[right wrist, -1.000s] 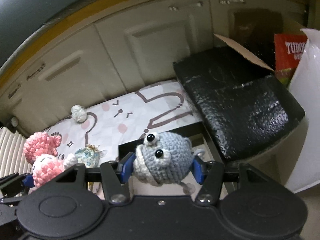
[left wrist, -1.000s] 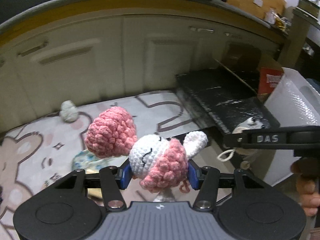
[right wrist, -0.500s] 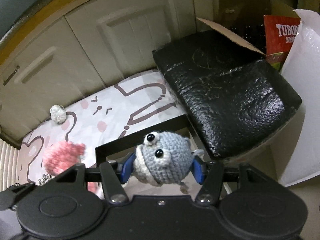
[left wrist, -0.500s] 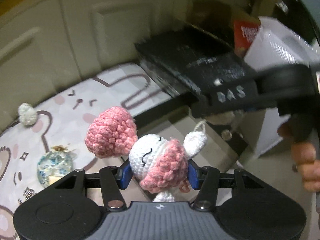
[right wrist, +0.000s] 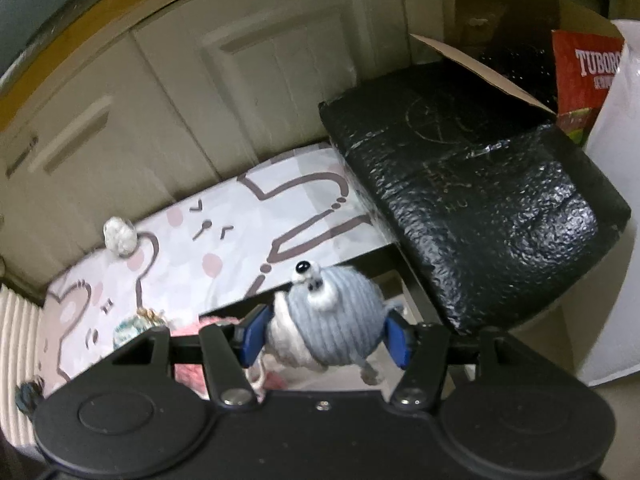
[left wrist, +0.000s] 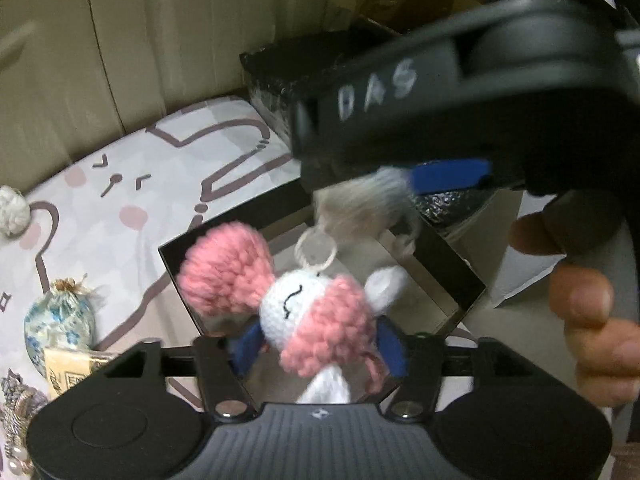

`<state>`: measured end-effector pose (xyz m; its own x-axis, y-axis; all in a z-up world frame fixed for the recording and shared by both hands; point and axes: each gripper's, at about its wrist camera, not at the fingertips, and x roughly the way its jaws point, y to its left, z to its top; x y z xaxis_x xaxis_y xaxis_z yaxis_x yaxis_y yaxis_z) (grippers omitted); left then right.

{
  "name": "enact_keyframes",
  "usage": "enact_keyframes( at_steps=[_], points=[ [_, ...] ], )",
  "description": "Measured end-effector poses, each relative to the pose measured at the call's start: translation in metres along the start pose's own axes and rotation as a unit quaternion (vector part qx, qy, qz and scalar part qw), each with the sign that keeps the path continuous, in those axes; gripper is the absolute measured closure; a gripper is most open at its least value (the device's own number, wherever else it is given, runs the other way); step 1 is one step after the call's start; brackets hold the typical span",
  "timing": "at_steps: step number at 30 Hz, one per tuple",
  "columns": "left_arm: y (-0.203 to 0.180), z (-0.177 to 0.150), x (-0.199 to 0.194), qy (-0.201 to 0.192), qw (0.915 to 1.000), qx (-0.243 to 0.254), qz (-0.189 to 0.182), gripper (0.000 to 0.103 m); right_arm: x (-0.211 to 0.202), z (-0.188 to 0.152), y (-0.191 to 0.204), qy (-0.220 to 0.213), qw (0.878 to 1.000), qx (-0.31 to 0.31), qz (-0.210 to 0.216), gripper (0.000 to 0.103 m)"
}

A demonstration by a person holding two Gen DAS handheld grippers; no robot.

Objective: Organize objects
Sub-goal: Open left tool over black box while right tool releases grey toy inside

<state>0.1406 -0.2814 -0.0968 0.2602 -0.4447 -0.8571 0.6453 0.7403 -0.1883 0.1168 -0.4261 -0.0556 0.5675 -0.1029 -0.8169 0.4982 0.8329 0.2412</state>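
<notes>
Right tongs [right wrist: 324, 338] just opening, pads clear of grey crochet toy [right wrist: 332, 320], above black box [right wrist: 416, 300].

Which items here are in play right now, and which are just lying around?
In play: pink crochet toy, grey crochet toy, open black box.
Lying about: floral pouch, white yarn ball, black foam block, red carton.

Dim indoor light, motion blur, fisheye-bent edges, dark corners

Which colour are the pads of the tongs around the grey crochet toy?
Blue. The pads beside the grey crochet toy show best in the right wrist view.
</notes>
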Motion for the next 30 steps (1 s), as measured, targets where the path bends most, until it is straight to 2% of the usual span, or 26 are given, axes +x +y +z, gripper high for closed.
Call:
enact_keyframes(
  at_steps=[1,23,30],
  points=[
    [-0.001,0.0,0.0,-0.001,1.0,0.002,0.004,0.034,0.0,0.001,-0.001,0.0,1.0,0.007,0.001,0.029],
    [0.003,-0.002,-0.014,-0.006,0.9997,-0.024,0.004,0.032,-0.01,-0.005,-0.012,0.018,1.0,0.008,-0.011,0.029],
    [0.005,-0.004,-0.026,-0.016,0.9992,-0.032,0.016,0.017,-0.021,-0.007,-0.012,0.01,1.0,-0.001,-0.009,0.029]
  ],
)
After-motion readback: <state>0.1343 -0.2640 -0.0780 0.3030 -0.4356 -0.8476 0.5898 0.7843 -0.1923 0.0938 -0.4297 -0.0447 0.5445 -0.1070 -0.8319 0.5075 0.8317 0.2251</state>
